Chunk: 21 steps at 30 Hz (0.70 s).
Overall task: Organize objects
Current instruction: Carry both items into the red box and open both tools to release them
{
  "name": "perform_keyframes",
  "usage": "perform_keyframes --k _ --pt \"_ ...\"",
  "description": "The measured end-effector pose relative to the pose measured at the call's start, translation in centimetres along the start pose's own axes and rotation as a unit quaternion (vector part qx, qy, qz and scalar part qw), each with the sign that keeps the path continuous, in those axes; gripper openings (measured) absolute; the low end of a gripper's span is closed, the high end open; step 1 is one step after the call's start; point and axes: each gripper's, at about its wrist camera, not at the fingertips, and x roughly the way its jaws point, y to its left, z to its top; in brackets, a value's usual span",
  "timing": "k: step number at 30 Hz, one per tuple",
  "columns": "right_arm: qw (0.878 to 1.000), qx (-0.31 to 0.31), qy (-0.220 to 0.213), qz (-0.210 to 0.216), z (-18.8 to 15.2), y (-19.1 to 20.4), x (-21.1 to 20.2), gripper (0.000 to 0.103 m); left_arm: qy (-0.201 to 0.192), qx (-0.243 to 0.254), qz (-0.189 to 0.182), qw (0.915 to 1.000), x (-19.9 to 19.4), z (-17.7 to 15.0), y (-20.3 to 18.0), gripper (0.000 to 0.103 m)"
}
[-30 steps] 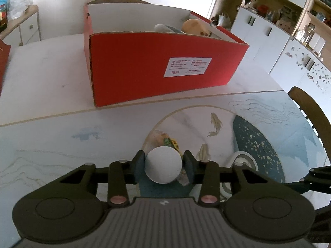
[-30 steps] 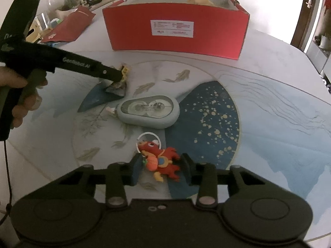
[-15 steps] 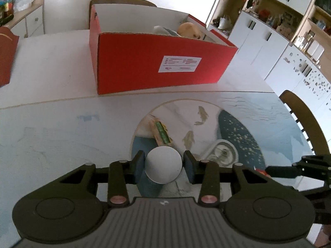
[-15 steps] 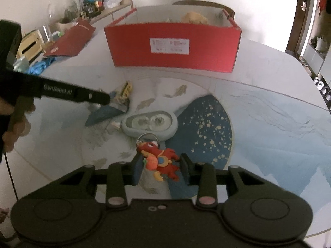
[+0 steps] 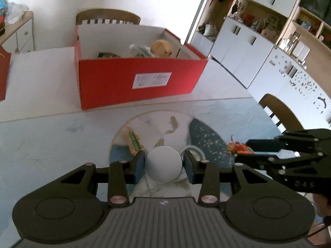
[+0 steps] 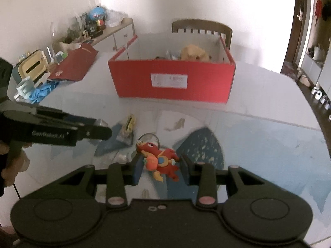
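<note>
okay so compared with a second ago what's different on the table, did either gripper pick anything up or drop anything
Both grippers have risen, each carrying its catch: the left gripper lifted the white round object, the right gripper lifted the red dragon toy off the table. Nothing was newly grasped or released. The red box, the snack packet and the grey oval case stayed put.

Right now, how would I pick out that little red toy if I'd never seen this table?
Find the red box on the table. Nearer the camera, the right gripper grips the red dragon figure. Unlike the yellow snack packet nearby, it is red with orange and blue patches.
</note>
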Motion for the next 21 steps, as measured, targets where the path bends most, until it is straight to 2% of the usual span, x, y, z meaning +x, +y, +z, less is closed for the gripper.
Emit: perform_keyframes --k 14,21 --pt "0.998 -0.029 -0.051 -0.005 5.8 -1.0 -0.5 0.037 -0.036 0.015 -0.019 0.999 -1.8 2.8 -1.1 0.039" --pt "0.996 -0.046 -0.076 -0.002 9.1 -1.1 -0.1 0.037 -0.06 0.032 -0.018 0.9975 -2.2 5.6 -1.0 0.039"
